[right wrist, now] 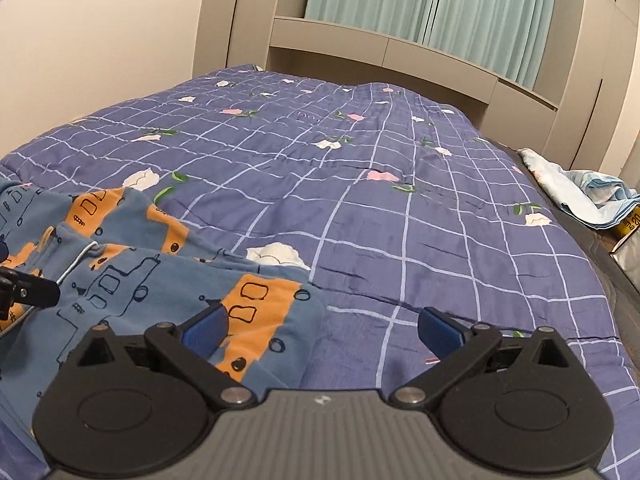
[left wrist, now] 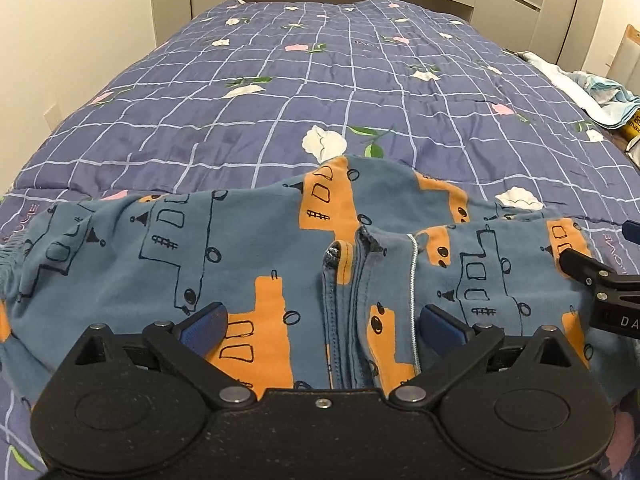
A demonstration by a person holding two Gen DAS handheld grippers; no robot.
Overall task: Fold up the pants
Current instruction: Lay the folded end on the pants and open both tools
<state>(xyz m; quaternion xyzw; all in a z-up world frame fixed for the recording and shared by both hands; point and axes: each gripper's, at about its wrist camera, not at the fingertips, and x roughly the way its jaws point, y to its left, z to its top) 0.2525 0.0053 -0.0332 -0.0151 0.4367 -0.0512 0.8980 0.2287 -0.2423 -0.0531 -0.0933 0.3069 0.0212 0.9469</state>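
Blue pants [left wrist: 248, 248] with orange and outlined truck prints lie crumpled across the near part of the bed, with a seam and a white cord near the middle. My left gripper [left wrist: 324, 326] is open just above the pants, fingers on either side of the seam. The pants also show at the left of the right wrist view [right wrist: 132, 280]. My right gripper [right wrist: 322, 326] is open over the pants' right edge, its left finger [right wrist: 204, 328] above the cloth and its right finger [right wrist: 442, 330] above the quilt. The right gripper's tip shows in the left wrist view [left wrist: 600, 276].
A purple checked quilt with flowers [left wrist: 280, 92] covers the bed. A beige headboard with a shelf [right wrist: 380, 44] and teal curtains [right wrist: 440, 8] stand behind. A light blue cloth [right wrist: 592, 196] and a yellow can [right wrist: 630, 224] lie off the bed's right side.
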